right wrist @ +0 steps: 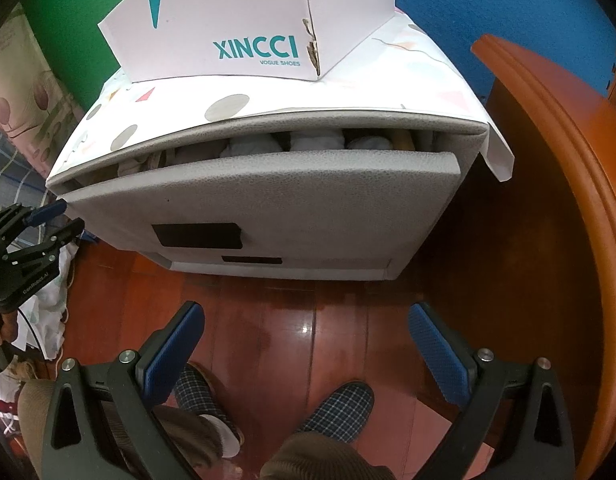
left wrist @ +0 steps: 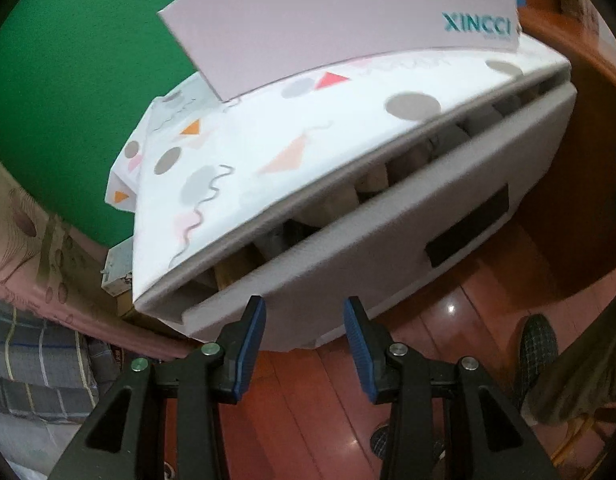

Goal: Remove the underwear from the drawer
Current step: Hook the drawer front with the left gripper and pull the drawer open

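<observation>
A grey fabric drawer unit stands on the floor, and its top drawer [right wrist: 268,200] is pulled out a little. Through the gap I see rolled white underwear [right wrist: 315,140] in a row; in the left wrist view the drawer's [left wrist: 387,248] contents [left wrist: 411,156] are dim and blurred. A black handle slot [right wrist: 198,236] sits in the drawer front. My left gripper [left wrist: 304,312] is open and holds nothing, close to the drawer's left corner; it also shows as the left gripper [right wrist: 62,218] at the unit's left side. My right gripper [right wrist: 306,312] is open wide above the floor, in front of the unit.
A pink shoebox [right wrist: 228,20] rests on the patterned top [left wrist: 268,140]. A second drawer [right wrist: 308,270] lies below. Brown wooden furniture [right wrist: 567,200] curves along the right. A person's checked slippers [right wrist: 339,404] stand on the wooden floor. Bedding [left wrist: 28,360] fills the left.
</observation>
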### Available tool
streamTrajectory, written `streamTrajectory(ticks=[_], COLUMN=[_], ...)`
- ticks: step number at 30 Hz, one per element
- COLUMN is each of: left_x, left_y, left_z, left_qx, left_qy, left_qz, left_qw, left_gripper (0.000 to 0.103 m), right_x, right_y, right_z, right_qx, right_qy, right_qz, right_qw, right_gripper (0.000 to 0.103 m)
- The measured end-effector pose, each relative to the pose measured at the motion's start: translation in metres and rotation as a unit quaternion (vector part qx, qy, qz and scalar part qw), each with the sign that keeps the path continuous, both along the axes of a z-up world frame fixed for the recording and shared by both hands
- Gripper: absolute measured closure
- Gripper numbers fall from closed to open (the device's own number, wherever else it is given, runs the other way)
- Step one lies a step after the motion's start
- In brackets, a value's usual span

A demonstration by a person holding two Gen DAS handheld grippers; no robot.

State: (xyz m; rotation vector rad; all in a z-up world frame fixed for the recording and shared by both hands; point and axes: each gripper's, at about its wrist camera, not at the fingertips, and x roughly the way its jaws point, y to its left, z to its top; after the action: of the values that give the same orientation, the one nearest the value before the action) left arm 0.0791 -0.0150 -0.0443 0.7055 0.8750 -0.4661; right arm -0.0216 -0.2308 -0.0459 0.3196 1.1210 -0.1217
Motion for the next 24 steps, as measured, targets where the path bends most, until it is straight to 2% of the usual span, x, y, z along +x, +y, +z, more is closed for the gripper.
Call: streamTrajectory(ticks=[12, 17, 21, 22, 24], left_x=[-0.009, -0.019, -0.023, -0.025, -0.025], left_y=[-0.007, -0.011, -0.012, -0.013, -0.015], left_z=[-0.01, -0.019, -0.019, -0.02, -0.022], left_qx=[0.056, 0.093, 0.1, 0.108, 0.117], left_qy=[-0.027, -0.07, -0.094, -0.111, -0.108], left_qz=[-0.047, -0.056, -0.058, -0.061, -0.075], left_qw=[0.9969, 0.9916, 0.9889, 0.986, 0.9843], left_gripper=[0.061, 0.061, 0.061, 0.061, 0.059], right_x=[0.001, 0.001, 0.002, 0.002, 0.002], right_y=[0.0, 0.0, 0.0, 0.0, 0.0], right_z=[-0.001, -0.001, -0.003, -0.003, -0.003], right_qx=[0.002, 0.004, 0.007, 0.008, 0.008], right_qy=[0.003, 0.004, 0.007, 0.008, 0.008], right_qz=[0.001, 0.002, 0.002, 0.002, 0.002], right_qw=[1.0, 1.0, 1.0, 1.0, 1.0], right_gripper=[0.002, 0.002, 0.002, 0.002, 0.002])
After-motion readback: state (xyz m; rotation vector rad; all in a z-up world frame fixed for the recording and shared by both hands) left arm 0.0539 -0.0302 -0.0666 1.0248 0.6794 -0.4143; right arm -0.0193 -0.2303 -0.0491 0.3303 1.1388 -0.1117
